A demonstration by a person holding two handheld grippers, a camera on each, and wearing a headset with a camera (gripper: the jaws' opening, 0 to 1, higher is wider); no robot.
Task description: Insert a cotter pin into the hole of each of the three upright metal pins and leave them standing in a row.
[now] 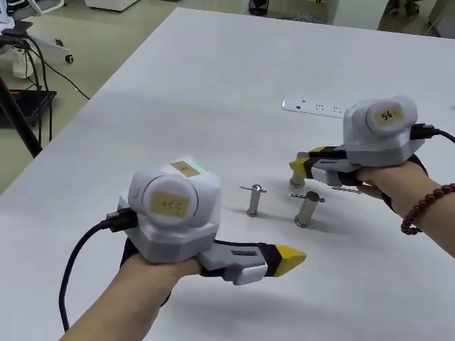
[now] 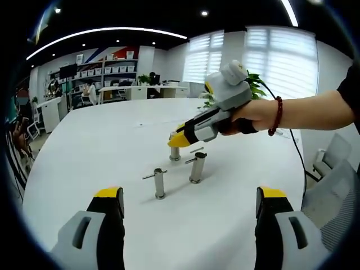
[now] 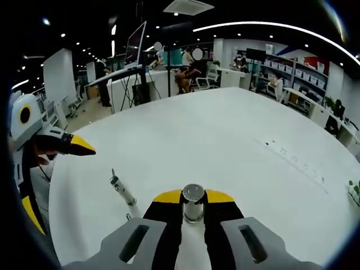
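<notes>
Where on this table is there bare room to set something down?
Free: the wide table left of the power strip, and the near edge right of the left tool. Crowded: two metal pins and the third pin in the right tool.

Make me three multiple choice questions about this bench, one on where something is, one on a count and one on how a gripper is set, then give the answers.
1. Where does the power strip lie?
A. on the table, beyond the right gripper
B. on the floor
C. on a chair

2. How many metal pins stand upright?
A. one
B. three
C. five

3. How are the fingers of the left gripper set?
A. shut on a metal pin
B. shut tight on nothing
C. wide open, holding nothing

Answers:
1 A: in the head view the white strip lies on the tabletop past the right gripper.
2 B: the left gripper view shows two pins standing free and a third under the right gripper's tip.
3 C: in its own view the two yellow tips stand far apart with bare table between them.
</notes>
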